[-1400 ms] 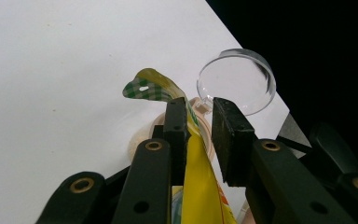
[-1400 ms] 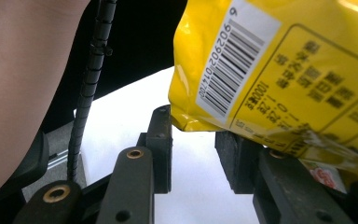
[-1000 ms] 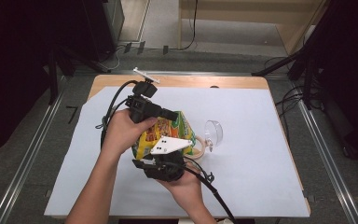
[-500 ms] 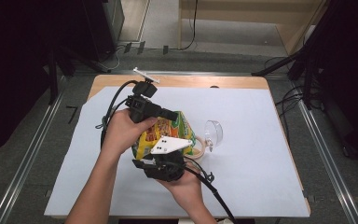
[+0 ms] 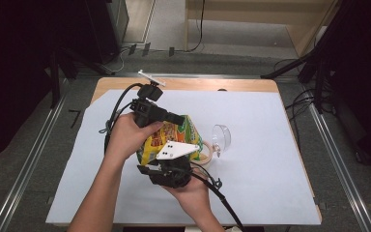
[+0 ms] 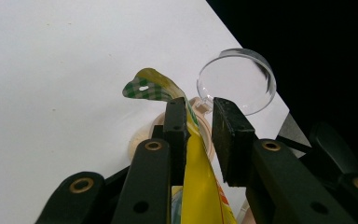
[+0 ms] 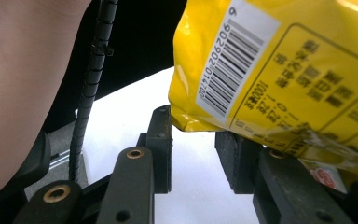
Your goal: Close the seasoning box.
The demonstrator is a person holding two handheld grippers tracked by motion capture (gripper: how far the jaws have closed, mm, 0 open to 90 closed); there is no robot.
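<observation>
White sheet over the wooden table point(image 5: 251, 84), dark floor and cable clutter all round, so nothing fancy for a backdrop.

Honest answer on what changed over the last second: nothing. Both my hands sit where they were and neither set of jaws has budged. I read it as a pause mid-pour, or just before it, so no progress.

Biggest thing in play is the yellow snack bag point(image 5: 174, 135), held up mid-table between my two tools.

My left gripper point(image 5: 179, 118) comes in from 10 o'clock at the bag's top. In the left gripper view the checked top edge lies flat against one jaw, with a sliver of gap at the other tip, so I can't tell whether it's properly clamped.

My right gripper point(image 5: 171, 162) sits at 6 o'clock under the bag. Its jaws stand apart with bare sheet showing between them, and the bag's bottom corner just rests over one.

Small tan dish point(image 5: 204, 153) peeks out at the bag's 4 o'clock. Its clear lid point(image 5: 221, 137) lies just beside it at 3 o'clock.

Readable stuff, in the right gripper view: a barcode point(image 7: 230, 70) starting 6 902902, with the later digits fuzzy. There are also Chinese characters printed upside down that I can't make out.
</observation>
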